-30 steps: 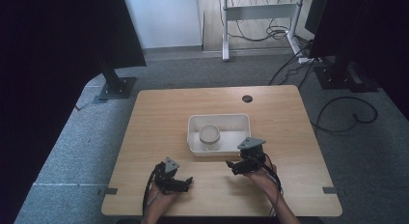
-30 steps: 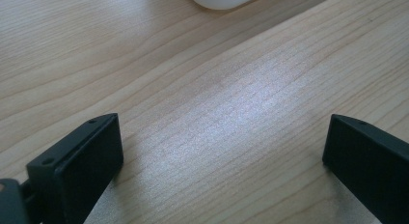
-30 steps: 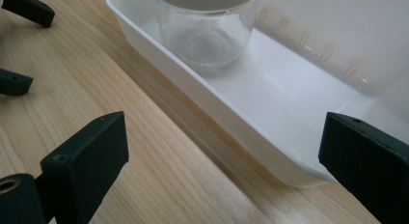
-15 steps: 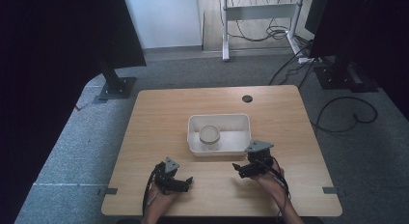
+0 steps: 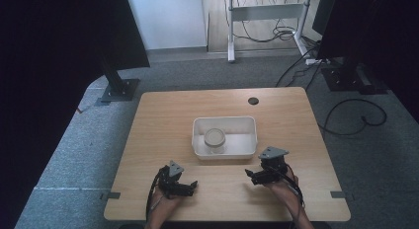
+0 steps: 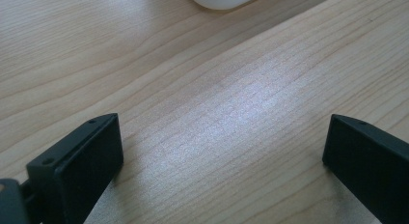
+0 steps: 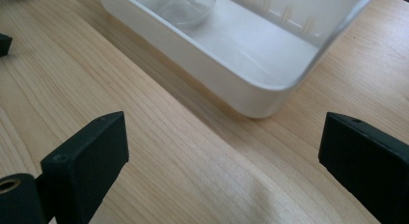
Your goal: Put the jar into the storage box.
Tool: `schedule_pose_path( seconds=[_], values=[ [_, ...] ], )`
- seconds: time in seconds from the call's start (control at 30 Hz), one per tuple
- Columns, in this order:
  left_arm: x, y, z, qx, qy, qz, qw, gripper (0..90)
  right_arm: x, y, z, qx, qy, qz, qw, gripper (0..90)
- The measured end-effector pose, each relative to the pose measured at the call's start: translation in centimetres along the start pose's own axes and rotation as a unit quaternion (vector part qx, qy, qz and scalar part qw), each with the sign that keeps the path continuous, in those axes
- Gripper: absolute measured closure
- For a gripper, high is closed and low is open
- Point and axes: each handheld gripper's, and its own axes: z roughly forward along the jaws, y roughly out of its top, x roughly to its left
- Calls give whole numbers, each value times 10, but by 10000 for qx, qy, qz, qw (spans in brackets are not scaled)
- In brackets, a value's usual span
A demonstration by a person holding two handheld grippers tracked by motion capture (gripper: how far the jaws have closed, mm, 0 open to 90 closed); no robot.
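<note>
Near the frame's centre in the high view, the jar [image 5: 215,138] sits inside the white tray [image 5: 249,124] (left half). Both the left gripper [image 5: 190,185] and right gripper [image 5: 250,175] hover low in frame, jaws wide and empty over the surface [image 5: 163,115]; no grasp begun, so everything seems left.

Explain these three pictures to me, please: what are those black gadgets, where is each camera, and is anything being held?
A person sits at a wooden table, holding a hand-held two-jaw gripper in each hand. The high view looks down from above: the left gripper and right gripper are near the front edge. The other two pictures come from small cameras riding on each gripper, looking along its black jaws. On the table stands a white tray with a clear jar inside. The right gripper view shows the tray's corner and the jar's base. Both grippers are open, with nothing held.
</note>
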Motion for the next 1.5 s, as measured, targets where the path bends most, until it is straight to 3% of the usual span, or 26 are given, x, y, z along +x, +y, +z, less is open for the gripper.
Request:
schedule_pose_path(
  seconds=[1.5],
  values=[
    [0, 0, 0, -10, 8, -10, 10000, 2, -13, -61, -31, 280, -303, 435, 9982, 33]
  ],
)
